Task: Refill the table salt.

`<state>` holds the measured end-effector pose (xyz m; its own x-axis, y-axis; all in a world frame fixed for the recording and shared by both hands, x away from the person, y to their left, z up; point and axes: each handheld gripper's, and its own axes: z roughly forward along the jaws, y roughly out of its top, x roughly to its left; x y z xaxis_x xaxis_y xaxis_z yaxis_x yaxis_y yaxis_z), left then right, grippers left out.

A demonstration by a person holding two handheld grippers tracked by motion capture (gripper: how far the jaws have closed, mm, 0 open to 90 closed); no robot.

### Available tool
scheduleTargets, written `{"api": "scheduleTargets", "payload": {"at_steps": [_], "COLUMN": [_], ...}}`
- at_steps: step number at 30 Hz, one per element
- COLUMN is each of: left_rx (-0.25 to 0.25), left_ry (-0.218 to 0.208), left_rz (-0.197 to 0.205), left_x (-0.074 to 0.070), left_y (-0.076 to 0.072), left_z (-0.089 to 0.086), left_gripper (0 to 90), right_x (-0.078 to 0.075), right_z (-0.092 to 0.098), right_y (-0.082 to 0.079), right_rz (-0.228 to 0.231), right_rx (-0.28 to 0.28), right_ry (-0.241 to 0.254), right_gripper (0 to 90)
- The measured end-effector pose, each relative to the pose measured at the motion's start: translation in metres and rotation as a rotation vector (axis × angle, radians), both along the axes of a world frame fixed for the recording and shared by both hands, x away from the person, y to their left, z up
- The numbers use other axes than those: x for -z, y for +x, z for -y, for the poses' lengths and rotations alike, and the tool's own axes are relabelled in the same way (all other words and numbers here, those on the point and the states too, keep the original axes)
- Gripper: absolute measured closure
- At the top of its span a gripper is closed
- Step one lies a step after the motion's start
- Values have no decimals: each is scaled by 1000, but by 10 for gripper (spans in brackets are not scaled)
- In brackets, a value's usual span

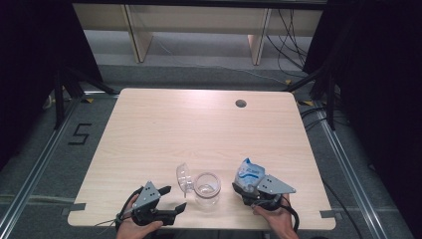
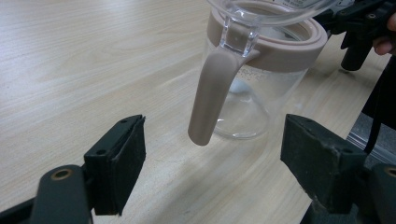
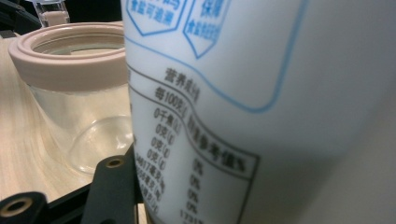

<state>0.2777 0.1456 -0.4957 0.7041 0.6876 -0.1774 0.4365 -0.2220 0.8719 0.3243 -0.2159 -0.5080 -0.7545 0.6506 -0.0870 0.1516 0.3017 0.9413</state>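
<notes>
1. High view: a clear glass jar with a beige silicone rim (image 1: 207, 188) stands near the front edge of the pale wood-grain table (image 1: 199, 129), its clear hinged lid (image 1: 184, 178) flipped open to the left. The left gripper (image 1: 173, 199), in a hand cut off by the bottom edge, rests just left of the jar with its jaws spread and nothing between them. The right gripper (image 1: 247, 191) sits just right of the jar, with a white-and-blue soft plastic pouch (image 1: 249, 172) rising from its jaws.

2. Left gripper view: the jar (image 2: 261, 70) stands ahead, between the lines of the two wide-apart black pads without touching them; its smooth beige latch tab (image 2: 210, 95) hangs down toward the camera. The jar's top is cut off.

3. Right gripper view: the pouch (image 3: 261, 112), printed with blue outlines and a small table of text, sits right at the camera, blurred and cropped. One black jaw shows at its lower left, against the pouch; the other is hidden, so the grip looks like a pinch. The jar (image 3: 74, 93) stands just beside it.
</notes>
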Motion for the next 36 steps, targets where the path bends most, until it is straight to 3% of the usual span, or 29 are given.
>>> {"api": "scheduleTargets", "payload": {"at_steps": [2, 4, 8, 10, 12, 13, 16, 19, 25, 36], "left_rx": [0, 4, 5, 0, -3, -3, 1, 9, 11, 6], "left_ry": [2, 1, 1, -2, -3, -5, -4, 1, 1, 1], "left_rz": [0, 3, 3, 2, -2, -4, -4, -5, -2, -7], "left_x": [0, 0, 0, 0, 0, 0, 1, 1, 1, 0], "left_y": [0, 0, 0, 0, 0, 0, 0, 0, 0, -1], "left_z": [0, 0, 0, 0, -1, -1, 1, 1, 1, 2], "left_gripper": [218, 218, 218, 218, 218, 218, 218, 217, 215, 215], "right_x": [0, -1, -7, -11, -15, -17, -22, -23, -22, -23], "right_z": [-1, -1, -2, -4, -4, -5, -7, -9, -12, -25], "right_y": [0, 0, 3, 6, 7, 8, 11, 13, 18, 22], "right_rz": [-21, -22, 11, 40, 64, 73, 126, 133, 174, 232], "right_rx": [-3, 10, -5, 13, 9, 18, 26, 17, 15, -29], "right_ry": [16, 0, -22, -9, -44, -26, -89, -96, -169, -211], "right_gripper": [447, 449, 451, 450, 451, 451, 450, 451, 451, 452]}}
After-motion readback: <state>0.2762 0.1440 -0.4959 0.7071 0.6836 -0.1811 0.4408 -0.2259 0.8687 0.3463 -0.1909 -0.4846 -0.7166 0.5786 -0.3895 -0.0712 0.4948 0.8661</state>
